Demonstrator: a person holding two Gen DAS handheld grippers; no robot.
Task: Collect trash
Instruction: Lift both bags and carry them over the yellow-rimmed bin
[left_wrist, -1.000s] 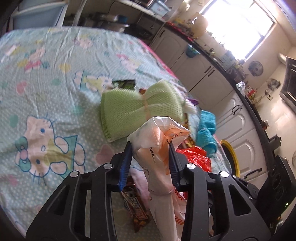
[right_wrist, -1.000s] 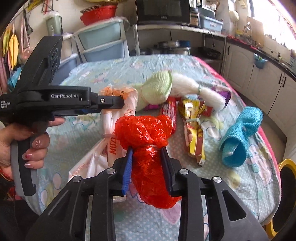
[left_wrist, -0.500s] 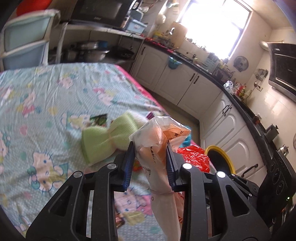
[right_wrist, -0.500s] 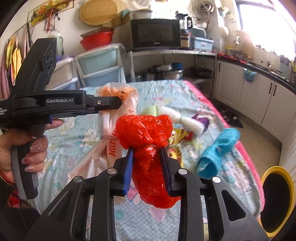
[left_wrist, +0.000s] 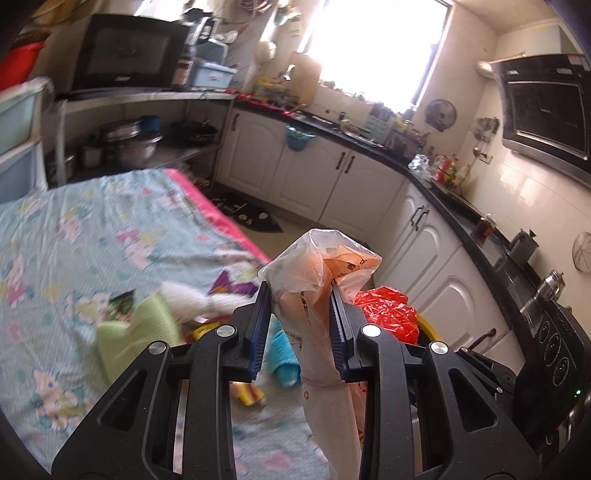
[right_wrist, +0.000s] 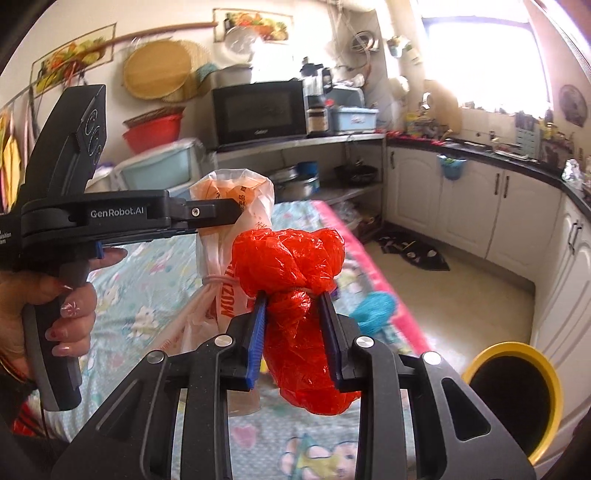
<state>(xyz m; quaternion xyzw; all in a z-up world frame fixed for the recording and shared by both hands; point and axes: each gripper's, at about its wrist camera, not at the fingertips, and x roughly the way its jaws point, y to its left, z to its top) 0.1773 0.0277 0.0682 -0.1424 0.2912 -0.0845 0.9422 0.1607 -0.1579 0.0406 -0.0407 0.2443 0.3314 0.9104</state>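
On the cartoon-print bed (left_wrist: 92, 236) lie a green mesh bundle (left_wrist: 136, 332), a blue mesh bundle (right_wrist: 375, 308) and wrappers; a yellow-rimmed bin (right_wrist: 511, 397) stands on the floor beside it. The left tool (left_wrist: 300, 317) is clamped on a white-orange bag (left_wrist: 321, 295), the right tool (right_wrist: 293, 325) on a red bag (right_wrist: 295, 288), both lifted above the bed.

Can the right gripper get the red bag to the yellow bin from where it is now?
Probably yes. The right gripper is shut on the red bag, held up off the table. The yellow bin stands open on the floor to its lower right, with nothing visible between them.
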